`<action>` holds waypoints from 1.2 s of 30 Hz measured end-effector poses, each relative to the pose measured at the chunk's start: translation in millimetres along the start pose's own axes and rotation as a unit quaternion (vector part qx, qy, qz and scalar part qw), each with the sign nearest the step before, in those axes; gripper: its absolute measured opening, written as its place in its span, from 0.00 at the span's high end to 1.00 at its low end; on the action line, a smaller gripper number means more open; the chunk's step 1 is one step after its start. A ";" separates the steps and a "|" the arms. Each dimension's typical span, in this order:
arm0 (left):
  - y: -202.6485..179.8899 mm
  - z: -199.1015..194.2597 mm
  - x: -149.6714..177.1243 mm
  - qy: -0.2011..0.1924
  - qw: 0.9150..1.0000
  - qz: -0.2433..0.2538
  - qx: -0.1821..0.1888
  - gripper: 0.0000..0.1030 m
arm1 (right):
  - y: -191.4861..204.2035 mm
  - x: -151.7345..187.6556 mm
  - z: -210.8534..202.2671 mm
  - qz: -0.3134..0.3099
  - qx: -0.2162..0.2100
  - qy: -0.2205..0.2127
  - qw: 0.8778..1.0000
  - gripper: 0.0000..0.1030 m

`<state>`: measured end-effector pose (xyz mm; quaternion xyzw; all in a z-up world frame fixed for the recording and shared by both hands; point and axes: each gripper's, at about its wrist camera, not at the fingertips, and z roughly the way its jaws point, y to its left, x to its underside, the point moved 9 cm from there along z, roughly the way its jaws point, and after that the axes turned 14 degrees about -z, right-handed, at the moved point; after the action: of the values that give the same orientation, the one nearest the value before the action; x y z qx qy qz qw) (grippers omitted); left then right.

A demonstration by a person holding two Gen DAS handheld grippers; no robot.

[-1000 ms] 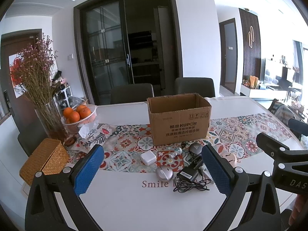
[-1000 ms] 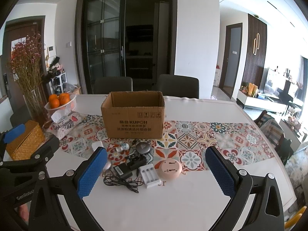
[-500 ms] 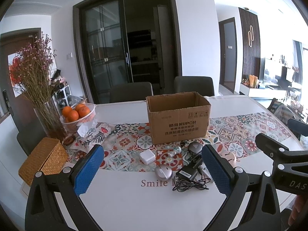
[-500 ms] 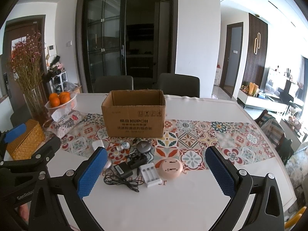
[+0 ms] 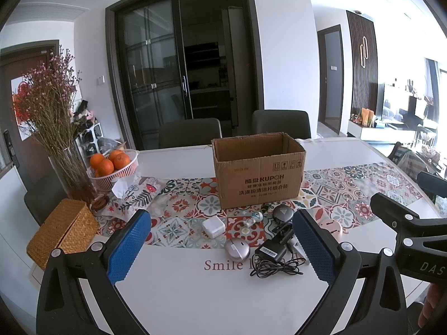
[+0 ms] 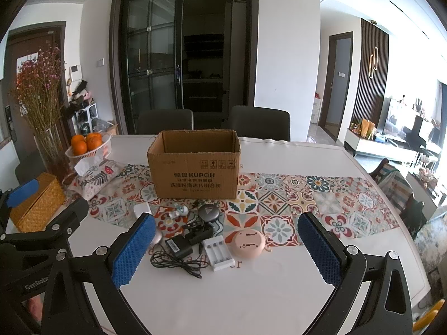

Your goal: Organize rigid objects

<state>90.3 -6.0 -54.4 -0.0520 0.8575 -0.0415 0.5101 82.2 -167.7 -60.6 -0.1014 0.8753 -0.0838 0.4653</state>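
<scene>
An open cardboard box (image 5: 258, 176) (image 6: 195, 164) stands on the patterned runner. In front of it lie small items: a white cube charger (image 5: 213, 227), a silver round case (image 5: 237, 249), a black adapter with coiled cable (image 5: 272, 254) (image 6: 178, 247), a dark round case (image 5: 282, 212) (image 6: 208, 212), a white battery holder (image 6: 218, 252), a pink round device (image 6: 249, 242) and a small white-blue piece (image 6: 178, 211). My left gripper (image 5: 220, 247) and right gripper (image 6: 223, 248) both hover open above the table's near side, holding nothing.
A wicker box (image 5: 62, 231), a glass vase of dried flowers (image 5: 71, 173), a basket of oranges (image 5: 113, 164) and a fabric tissue pouch (image 5: 139, 192) sit at the left. Two dark chairs (image 6: 258, 121) stand behind the white table (image 5: 212, 293).
Both views have shifted only slightly; the box and items appear a touch lower and closer. Both grippers stay open and nothing on the table has moved.
</scene>
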 end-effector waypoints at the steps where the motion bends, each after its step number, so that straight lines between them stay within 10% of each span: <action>1: -0.2 0.0 0.6 0.000 1.000 0.000 0.000 0.00 | 0.1 0.0 0.1 0.000 0.000 0.000 1.000 0.00; 36: 10.2 19.9 23.1 0.053 0.998 -0.016 -0.002 0.00 | 5.5 16.2 20.4 0.000 -0.013 0.044 0.999 0.00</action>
<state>96.4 0.7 -85.2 -0.0650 0.8824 -0.0504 0.4633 89.8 -167.6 -86.0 -0.1032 0.8961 -0.0769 0.4247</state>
